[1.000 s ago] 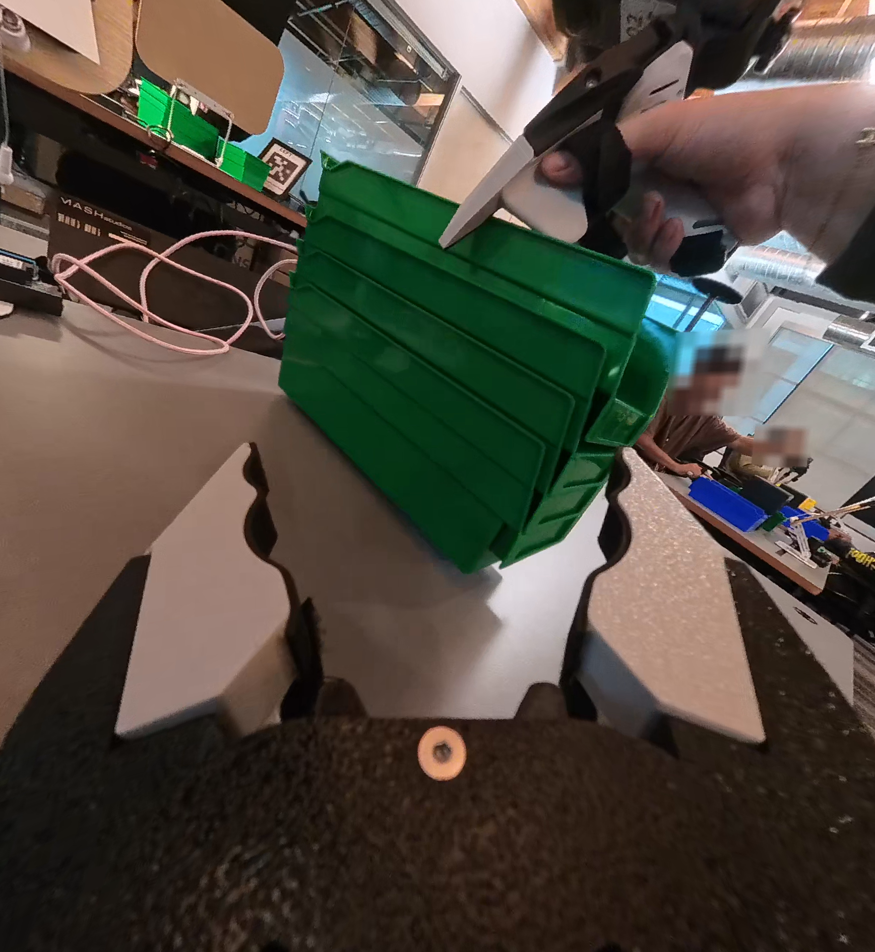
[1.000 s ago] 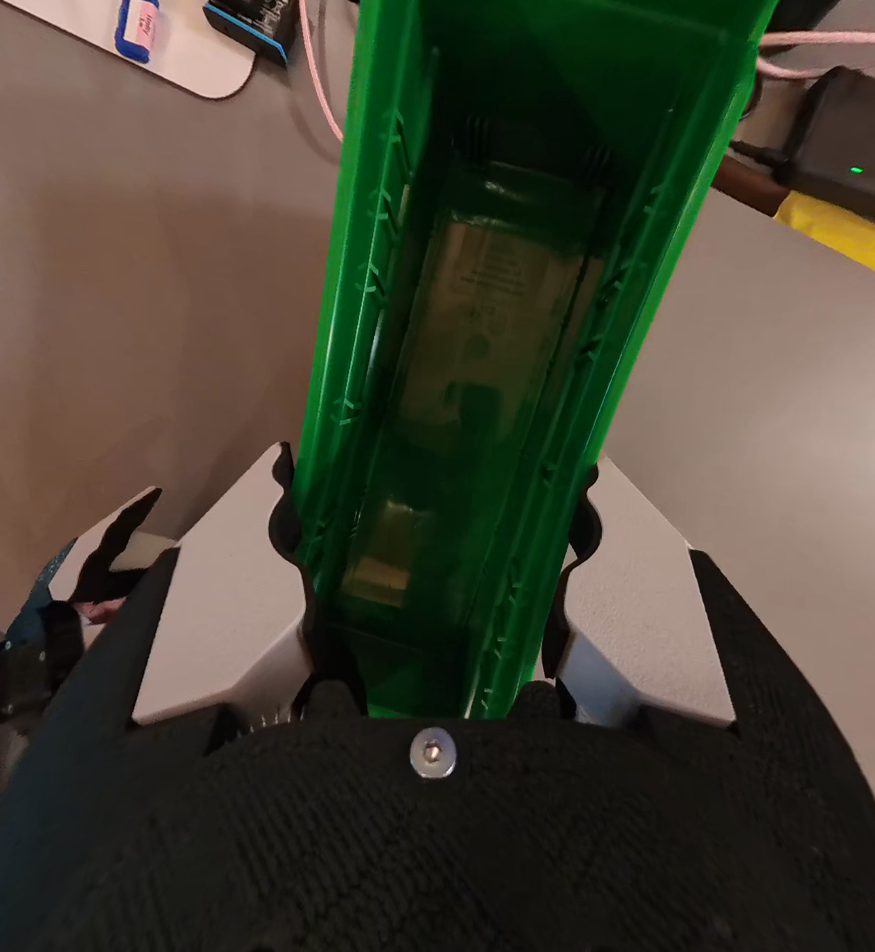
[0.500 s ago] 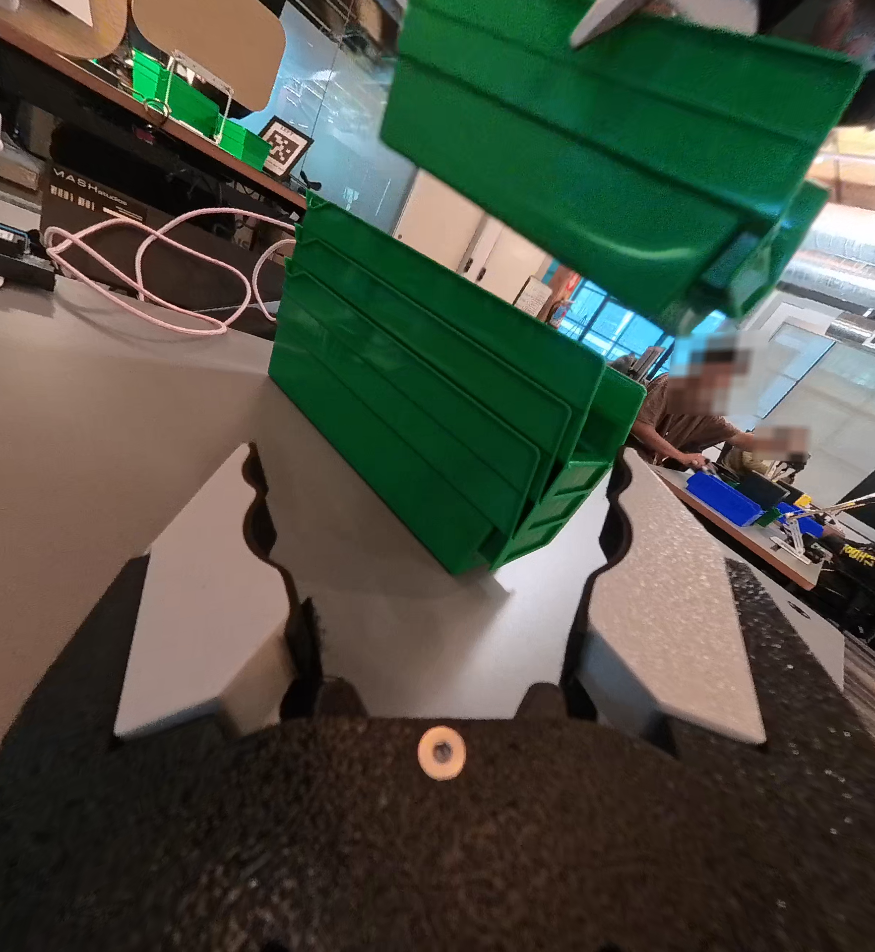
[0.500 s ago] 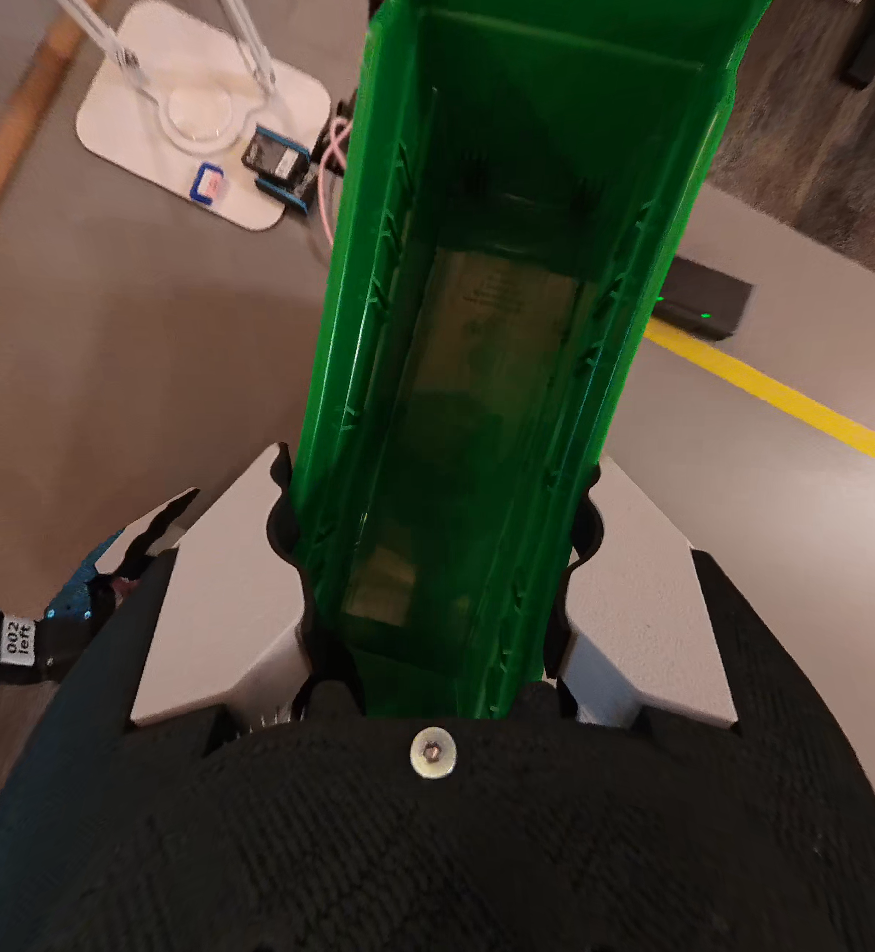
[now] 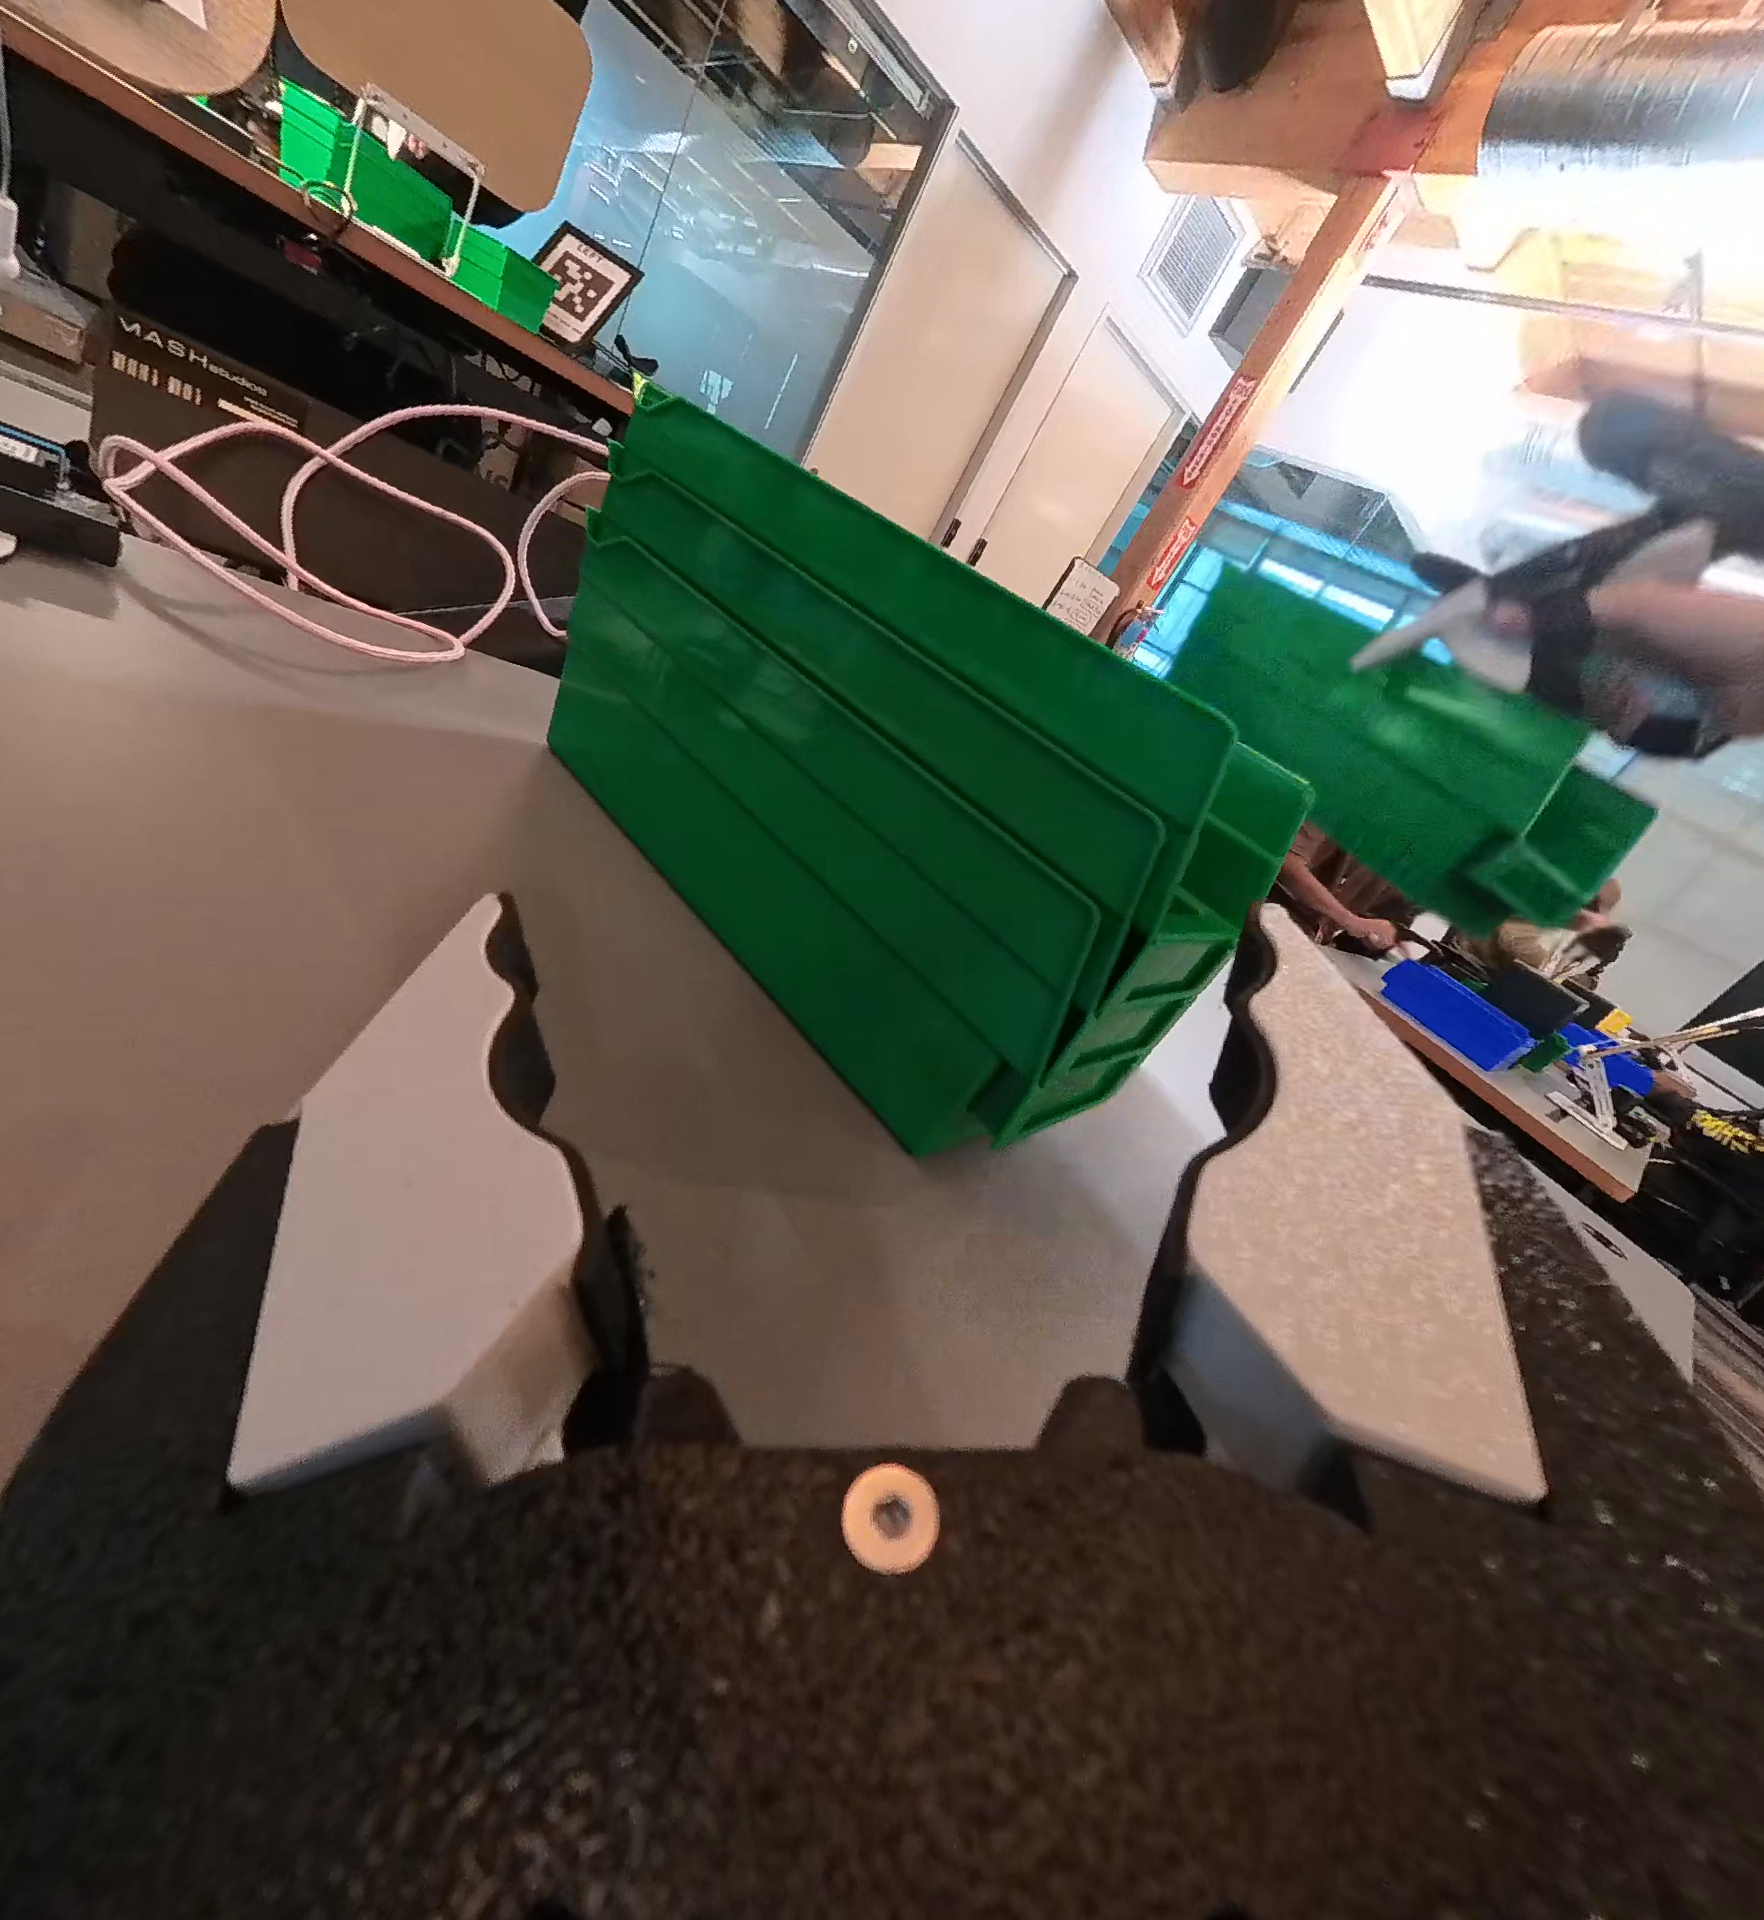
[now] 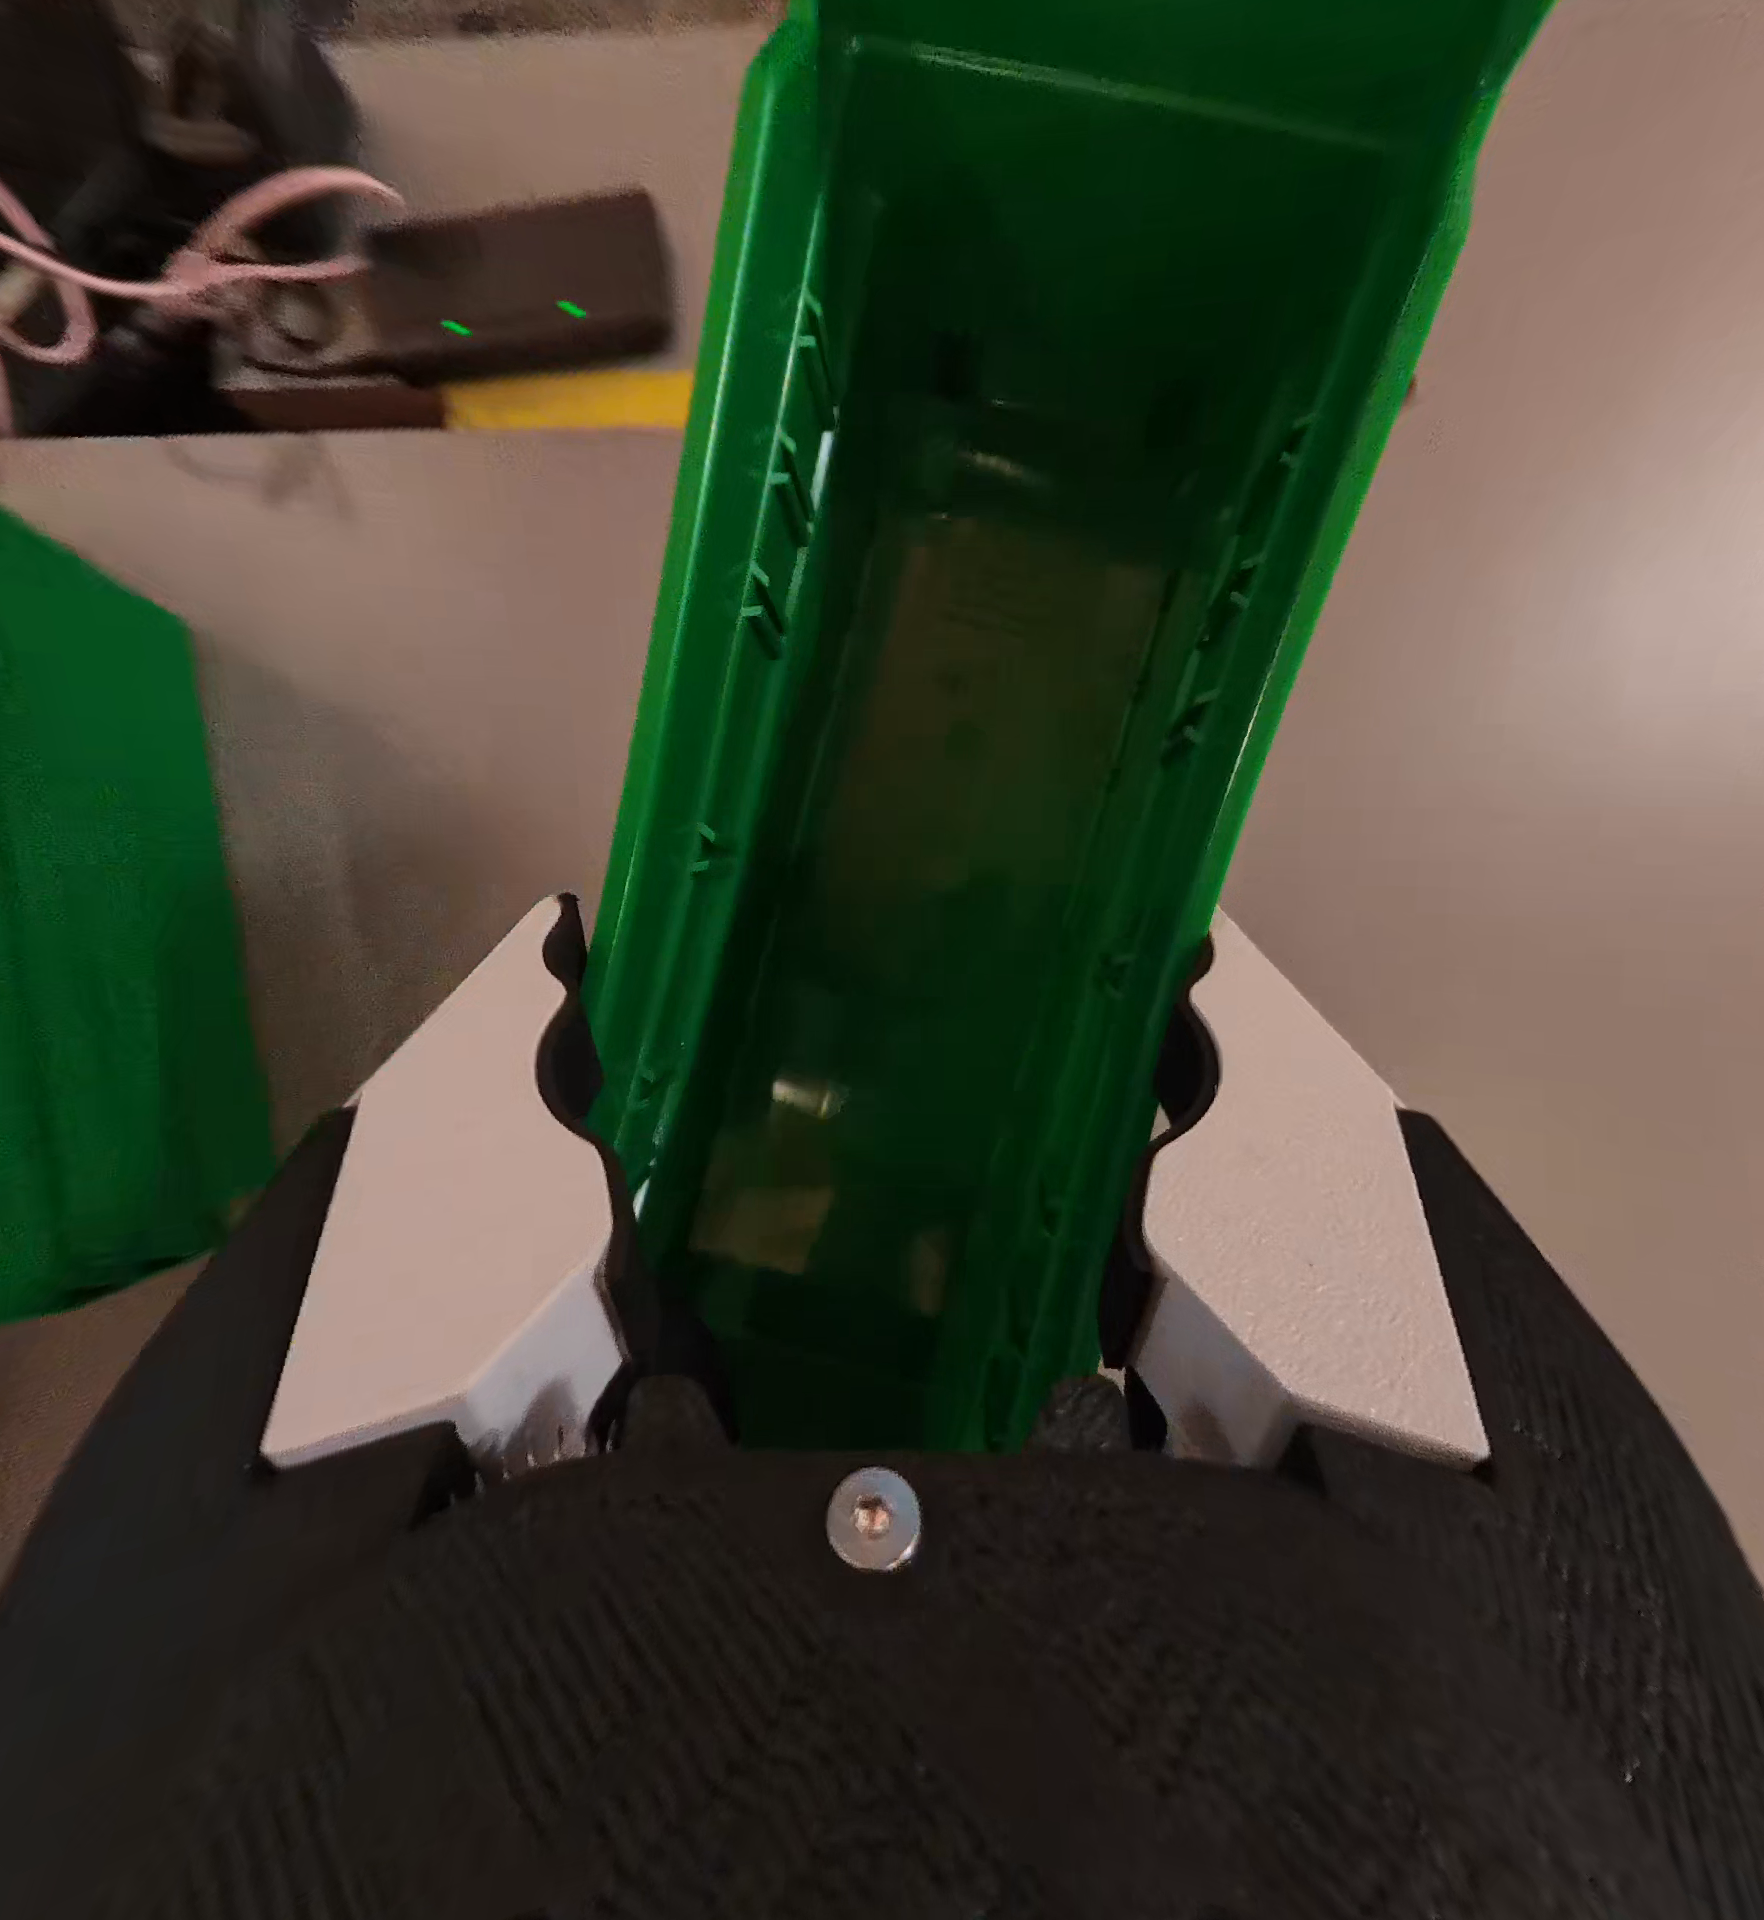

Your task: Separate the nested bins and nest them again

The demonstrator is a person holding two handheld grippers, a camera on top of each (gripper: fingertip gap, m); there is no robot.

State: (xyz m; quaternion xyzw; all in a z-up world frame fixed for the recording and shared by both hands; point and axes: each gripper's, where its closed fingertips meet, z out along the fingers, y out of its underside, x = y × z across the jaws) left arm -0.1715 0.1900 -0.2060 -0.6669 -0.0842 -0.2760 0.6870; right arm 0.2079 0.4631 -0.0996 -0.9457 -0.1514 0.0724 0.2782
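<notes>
A stack of nested green bins [image 5: 857,821] stands on the grey table [image 5: 182,831], just ahead of my left gripper [image 5: 878,997], which is open and empty. My right gripper [image 6: 883,997] is shut on a single green bin [image 6: 1013,623], pinching both its long walls, and holds it in the air. In the left wrist view that lifted bin [image 5: 1397,748] hangs blurred to the right of the stack, with the right gripper [image 5: 1480,623] and a hand on top of it. The stack also shows at the left edge of the right wrist view [image 6: 57,935].
A pink cable [image 5: 338,540] loops on the table behind the stack, next to a black box [image 5: 234,416]. A dark device with green lights [image 6: 514,291] and a yellow strip lie beyond the table's far edge. People sit at another table [image 5: 1480,1060] far right.
The right gripper lifted the top bin off the stack, raised it, then carried it down and to the right of the stack. My left gripper stayed open and nearly still.
</notes>
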